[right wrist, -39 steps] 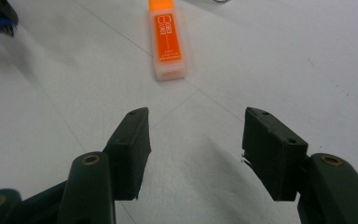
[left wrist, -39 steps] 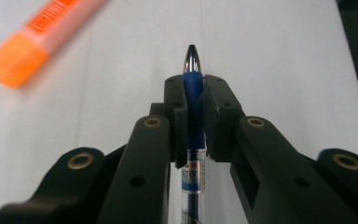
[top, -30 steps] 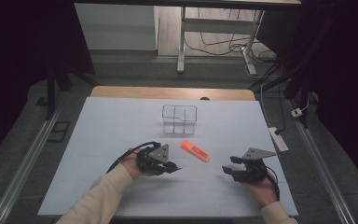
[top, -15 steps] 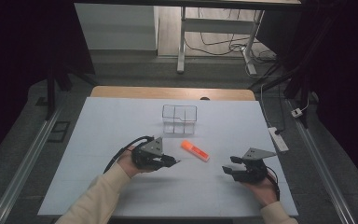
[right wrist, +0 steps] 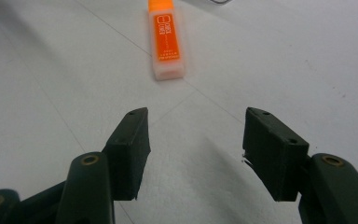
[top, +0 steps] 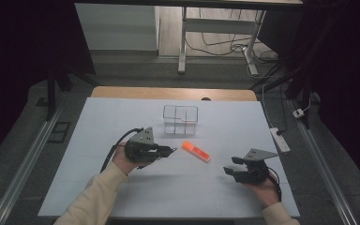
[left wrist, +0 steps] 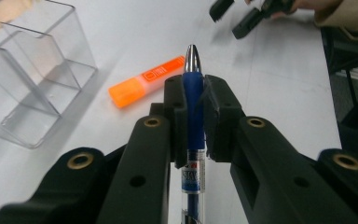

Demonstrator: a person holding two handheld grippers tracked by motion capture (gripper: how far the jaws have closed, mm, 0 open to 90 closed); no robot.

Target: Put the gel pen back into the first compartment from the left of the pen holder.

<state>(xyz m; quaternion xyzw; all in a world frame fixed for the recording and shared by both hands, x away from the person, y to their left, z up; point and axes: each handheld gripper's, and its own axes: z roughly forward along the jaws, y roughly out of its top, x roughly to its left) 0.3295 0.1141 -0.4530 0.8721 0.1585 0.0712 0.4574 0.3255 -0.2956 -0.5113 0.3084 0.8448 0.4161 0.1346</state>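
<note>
While left tongs (left wrist: 194, 116) clamp blue pen (left wrist: 193, 107) | orange highlighter (right wrist: 166, 39) lies ahead of wide right tongs (right wrist: 193, 154), apparently apart.

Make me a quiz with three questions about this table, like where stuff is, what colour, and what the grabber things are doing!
1. Where does the orange highlighter lie?
A. inside the clear organizer
B. flat on the white table, between the two grippers
C. in the right gripper

2. What colour is the pen in the left gripper?
A. blue
B. green
C. red

3. How do the right gripper's jaws stand?
A. shut on the highlighter
B. shut on the pen
C. open, holding nothing

Answers: 1 B, the high view shows it on the table, in front of the clear organizer. 2 A, its blue barrel sits clamped between the jaws. 3 C, bare table shows between them.
</note>
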